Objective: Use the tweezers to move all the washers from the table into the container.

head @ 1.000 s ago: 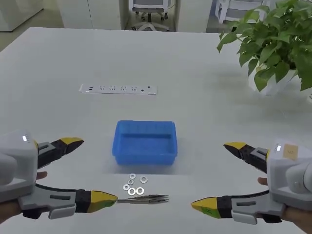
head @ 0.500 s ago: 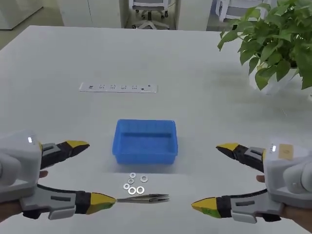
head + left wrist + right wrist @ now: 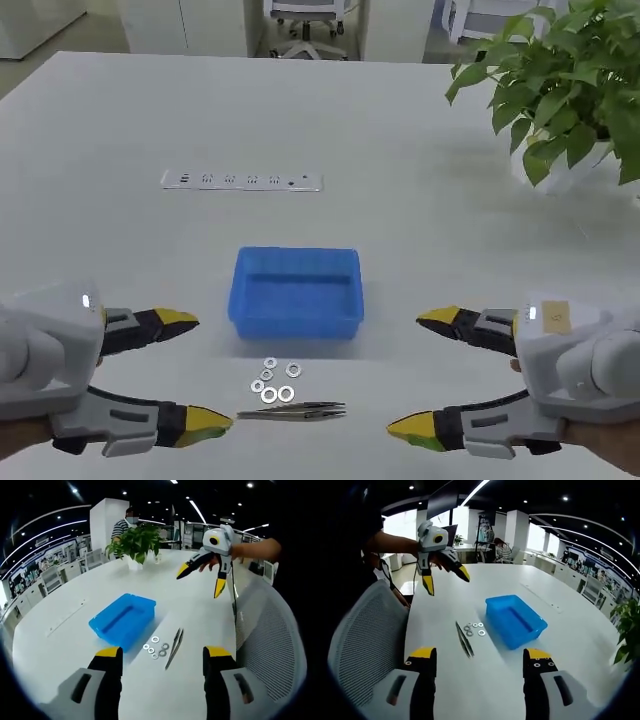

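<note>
1. Wide open and gripping nothing: left gripper (image 3: 210,370), right gripper (image 3: 406,374).
2. Between them, flat on the table (image 3: 420,200): tweezers (image 3: 295,409).
3. Just beyond, clustered near the blue container (image 3: 296,322): washers (image 3: 272,381).

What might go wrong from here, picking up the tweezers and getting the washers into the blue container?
1. The tweezers lie flat right beside the washers; a gripper reaching for them may scatter the washers.
2. The tweezers look thin against the broad left gripper and right gripper, so a grasp may slip.
3. The washers sit bunched; lifting one may drag its neighbours.
</note>
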{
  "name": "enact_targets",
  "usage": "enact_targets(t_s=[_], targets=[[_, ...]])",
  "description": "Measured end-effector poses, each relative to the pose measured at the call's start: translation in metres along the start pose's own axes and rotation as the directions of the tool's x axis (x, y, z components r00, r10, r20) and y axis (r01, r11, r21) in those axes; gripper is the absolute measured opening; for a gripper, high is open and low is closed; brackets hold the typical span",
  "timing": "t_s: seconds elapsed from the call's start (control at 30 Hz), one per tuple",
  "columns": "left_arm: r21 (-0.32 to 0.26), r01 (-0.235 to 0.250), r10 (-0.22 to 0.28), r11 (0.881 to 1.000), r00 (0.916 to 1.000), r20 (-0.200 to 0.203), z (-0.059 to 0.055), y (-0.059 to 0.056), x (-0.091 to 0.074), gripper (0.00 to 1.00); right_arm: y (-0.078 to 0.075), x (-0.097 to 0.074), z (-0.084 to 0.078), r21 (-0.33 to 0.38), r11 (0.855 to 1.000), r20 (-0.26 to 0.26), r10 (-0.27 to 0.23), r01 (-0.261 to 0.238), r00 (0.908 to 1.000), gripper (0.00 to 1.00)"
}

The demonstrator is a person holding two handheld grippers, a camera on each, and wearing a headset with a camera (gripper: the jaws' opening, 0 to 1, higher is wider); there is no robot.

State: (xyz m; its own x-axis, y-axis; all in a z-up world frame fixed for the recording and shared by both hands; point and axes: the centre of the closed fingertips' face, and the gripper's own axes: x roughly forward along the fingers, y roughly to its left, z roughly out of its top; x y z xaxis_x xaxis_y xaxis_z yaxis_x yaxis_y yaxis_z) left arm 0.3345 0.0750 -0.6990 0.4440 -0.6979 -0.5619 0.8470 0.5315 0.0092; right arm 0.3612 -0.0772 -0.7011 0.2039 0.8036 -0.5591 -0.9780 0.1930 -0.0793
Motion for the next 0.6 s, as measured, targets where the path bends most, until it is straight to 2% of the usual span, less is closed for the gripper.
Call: enact_targets(t_s=[0.33, 0.6], targets=[[0.029, 0.062, -0.060, 0.998, 0.9966, -0.057, -0.015, -0.006, 0.012, 0.56, 0.003, 0.015, -0.005, -0.060, 0.996, -0.039, 0.063, -0.065, 0.9973, 0.63], [0.068, 0.112, -0.103, 0.991, 0.9866, -0.126, -0.030, -0.009, 0.024, 0.48, 0.008, 0.027, -0.009, -0.098, 0.988, -0.069, 0.115, -0.122, 0.9909, 0.54]])
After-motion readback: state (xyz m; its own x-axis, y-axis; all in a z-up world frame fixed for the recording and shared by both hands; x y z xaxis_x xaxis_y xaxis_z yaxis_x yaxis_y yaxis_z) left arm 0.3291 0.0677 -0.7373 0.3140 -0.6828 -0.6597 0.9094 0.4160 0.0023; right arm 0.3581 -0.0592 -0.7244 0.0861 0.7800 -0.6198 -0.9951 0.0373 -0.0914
